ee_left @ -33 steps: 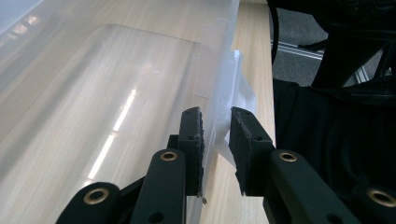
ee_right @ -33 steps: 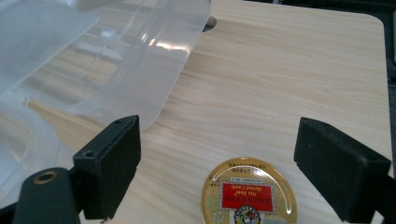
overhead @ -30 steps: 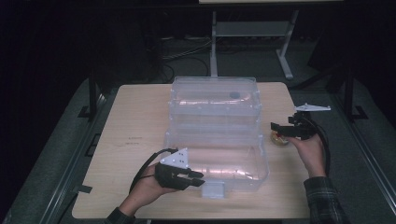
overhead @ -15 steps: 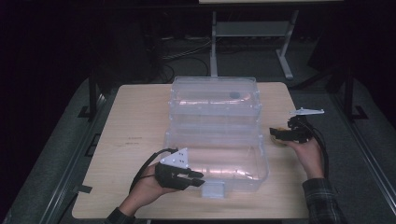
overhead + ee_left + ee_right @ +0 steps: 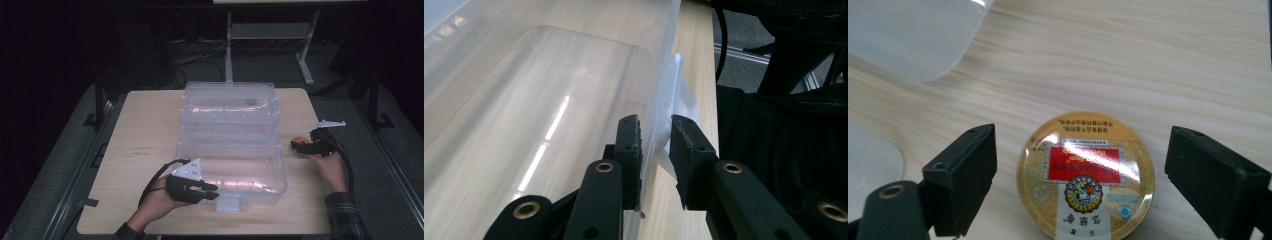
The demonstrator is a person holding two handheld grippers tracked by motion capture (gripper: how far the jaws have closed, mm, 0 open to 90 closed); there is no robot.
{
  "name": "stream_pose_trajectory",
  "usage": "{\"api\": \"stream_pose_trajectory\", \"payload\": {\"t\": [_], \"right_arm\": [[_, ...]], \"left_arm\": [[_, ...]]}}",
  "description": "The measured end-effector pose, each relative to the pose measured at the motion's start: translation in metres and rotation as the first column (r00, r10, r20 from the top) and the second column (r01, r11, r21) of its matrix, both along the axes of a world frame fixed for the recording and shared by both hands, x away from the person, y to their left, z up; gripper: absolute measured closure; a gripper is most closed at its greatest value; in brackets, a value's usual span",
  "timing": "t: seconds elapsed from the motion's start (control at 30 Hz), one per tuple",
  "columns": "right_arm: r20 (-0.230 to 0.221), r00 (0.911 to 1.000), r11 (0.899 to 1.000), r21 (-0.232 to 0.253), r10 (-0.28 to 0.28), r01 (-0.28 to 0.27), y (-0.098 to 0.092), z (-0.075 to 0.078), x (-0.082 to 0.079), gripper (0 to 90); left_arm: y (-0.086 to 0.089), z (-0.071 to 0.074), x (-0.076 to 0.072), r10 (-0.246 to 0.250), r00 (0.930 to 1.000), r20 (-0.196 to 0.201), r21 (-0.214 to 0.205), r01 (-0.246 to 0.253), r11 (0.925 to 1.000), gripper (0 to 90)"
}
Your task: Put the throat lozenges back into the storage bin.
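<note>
**Right gripper lowered over the tin; left gripper clamped on the box wall**

Change noted: against the earlier high views, my right gripper (image 5: 1080, 175) has come down beside the box to bench level. Its jaws stand wide apart, and the round gold tin (image 5: 1086, 176) with the red label now sits flat between them, clear of both pads. I judge this the approach to a pick: closing should take the tin, provided the jaws stay centred on it.

My left gripper (image 5: 655, 150) has not shifted. It is closed on the near wall of the clear plastic box (image 5: 549, 100), one pad inside and one outside, steadying it. The box's white latch tab (image 5: 681, 95) lies just beyond the outer pad.

Surroundings, outward from the right gripper: bare bench (image 5: 1148, 60) ahead, then a rounded corner of the box up and to the left. In the high view the box's open lid (image 5: 229, 102) stands farther back.

Obstruction: the box wall rises between tin and interior; the tin must be lifted over it.
</note>
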State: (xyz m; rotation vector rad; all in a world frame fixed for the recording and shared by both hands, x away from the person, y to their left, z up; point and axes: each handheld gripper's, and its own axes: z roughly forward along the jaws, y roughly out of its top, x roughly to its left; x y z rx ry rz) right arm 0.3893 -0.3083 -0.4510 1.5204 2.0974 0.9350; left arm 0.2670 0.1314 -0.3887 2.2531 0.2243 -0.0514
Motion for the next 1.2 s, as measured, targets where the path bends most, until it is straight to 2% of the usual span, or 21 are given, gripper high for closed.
{"api": "stream_pose_trajectory", "payload": {"t": [0.17, 0.67, 0.83, 1.0, 1.2], "right_arm": [[0.001, 0.9999, 1.000, 0.001, 0.012, -0.012, -0.001, -0.007, 0.001, 13.2], [-0.039, 0.9990, 0.999, -0.034, 0.023, -0.024, 0.001, -0.022, 0.005, 13.5], [-0.044, 0.9989, 0.999, -0.032, 0.018, -0.019, 0.003, -0.023, 0.005, 14.4], [-0.041, 0.9990, 0.999, -0.041, 0.017, -0.019, 0.003, -0.023, 0.005, 19.3], [-0.042, 0.9990, 0.999, -0.044, 0.017, -0.019, 0.004, -0.023, 0.004, 19.7]], "left_arm": [[0.000, 0.000, 0.000, 0.000, 1.0000, 0.000, 0.000, 0.000, 1.0000, 74.1], [0.000, 0.000, 0.000, 0.001, 1.0000, 0.002, 0.000, -0.001, 1.0000, 74.0], [0.000, 0.000, 0.000, 0.001, 1.0000, 0.002, 0.000, -0.001, 1.0000, 74.0], [0.000, 0.000, 0.000, 0.002, 1.0000, 0.001, -0.001, -0.002, 1.0000, 74.0], [0.000, 0.000, 0.000, 0.001, 1.0000, 0.001, -0.001, -0.001, 1.0000, 74.1]]}}
